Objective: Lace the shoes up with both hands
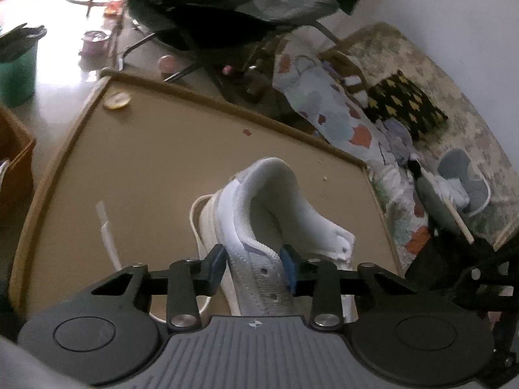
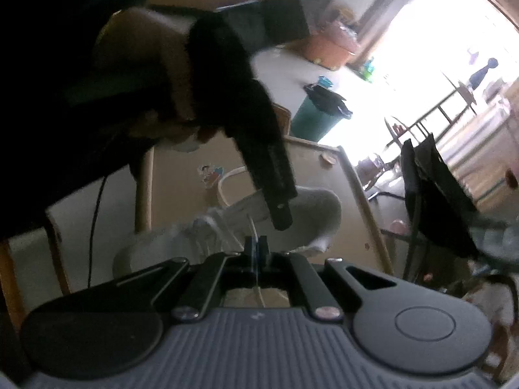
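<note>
A white shoe (image 1: 259, 214) stands on the tan table (image 1: 146, 162) with its heel collar away from me. My left gripper (image 1: 253, 269) straddles the shoe's side panel with the eyelets, and both blue pads press on it. A white lace (image 1: 108, 240) lies on the table to the left of the shoe. In the right wrist view my right gripper (image 2: 258, 248) is shut on a thin white lace (image 2: 252, 227) that runs up toward the shoe (image 2: 311, 214). A hand holds the dark left gripper (image 2: 272, 175) above the shoe there.
A raised rim edges the table. A small yellow round thing (image 1: 116, 100) lies near its far corner. Beyond stand a black chair (image 1: 211, 16), a green bin (image 1: 16, 71) and a patterned cloth heap (image 1: 327, 107). A brown box (image 1: 13, 162) sits at the left.
</note>
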{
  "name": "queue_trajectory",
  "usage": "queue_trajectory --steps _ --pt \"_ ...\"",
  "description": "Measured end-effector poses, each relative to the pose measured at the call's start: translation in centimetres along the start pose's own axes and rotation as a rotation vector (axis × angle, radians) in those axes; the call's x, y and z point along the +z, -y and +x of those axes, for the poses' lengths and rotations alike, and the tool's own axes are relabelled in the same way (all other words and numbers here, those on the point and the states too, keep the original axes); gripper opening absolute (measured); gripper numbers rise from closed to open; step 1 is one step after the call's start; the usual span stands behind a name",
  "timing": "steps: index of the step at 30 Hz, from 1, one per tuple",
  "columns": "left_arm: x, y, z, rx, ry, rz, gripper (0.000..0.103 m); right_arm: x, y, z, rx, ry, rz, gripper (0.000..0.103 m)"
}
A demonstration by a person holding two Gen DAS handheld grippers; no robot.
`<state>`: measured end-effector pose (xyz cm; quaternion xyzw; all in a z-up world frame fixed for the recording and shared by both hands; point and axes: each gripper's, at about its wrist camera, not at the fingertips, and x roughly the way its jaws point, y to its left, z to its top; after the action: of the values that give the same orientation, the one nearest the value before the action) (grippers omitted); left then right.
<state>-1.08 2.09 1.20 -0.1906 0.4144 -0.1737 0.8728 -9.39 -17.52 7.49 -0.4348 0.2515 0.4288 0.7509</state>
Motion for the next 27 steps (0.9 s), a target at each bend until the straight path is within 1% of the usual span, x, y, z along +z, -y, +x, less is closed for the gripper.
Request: queue_trajectory --steps 3,4,7,10,12,14,16,18,27 --pt "1.0 -0.4 0.5 -0.021 -0.013 0.032 0.036 0.3 0.1 0.8 0.001 -0.010 -0.040 0.000" --pt "1.4 -0.6 0.5 -0.027 -0.002 0.029 0.036 0.5 0.2 1.0 0.004 -0.010 -0.047 0.000" --pt "1.9 -1.5 -0.5 -0.057 0.041 -0.036 0.038 1.1 0.3 1.7 0.013 -0.012 -0.071 0.000" --pt "1.2 -1.8 -1.7 -0.049 0.065 -0.063 0.039 1.4 0.2 2.5 0.025 -0.018 -0.109 0.000" --pt "0.5 -2.1 -2.6 -0.043 0.079 -0.079 0.042 1.2 0.0 2.7 0.034 -0.020 -0.126 0.000" --pt "-0.1 -2.5 -3.4 -0.059 0.092 -0.120 0.043 1.2 -0.1 3.0 0.037 -0.025 -0.144 0.000" --pt "-0.7 -2.4 -3.9 -0.064 0.100 -0.141 0.044 1.2 -0.2 3.3 0.045 -0.029 -0.152 0.000" --pt "-1.2 -2.1 -4.2 -0.059 0.108 -0.148 0.046 1.2 -0.2 3.5 0.049 -0.030 -0.159 0.000" --pt "-2.2 -2.0 -5.1 -0.055 0.119 -0.182 0.046 1.3 -0.4 4.0 0.065 -0.026 -0.170 0.000"
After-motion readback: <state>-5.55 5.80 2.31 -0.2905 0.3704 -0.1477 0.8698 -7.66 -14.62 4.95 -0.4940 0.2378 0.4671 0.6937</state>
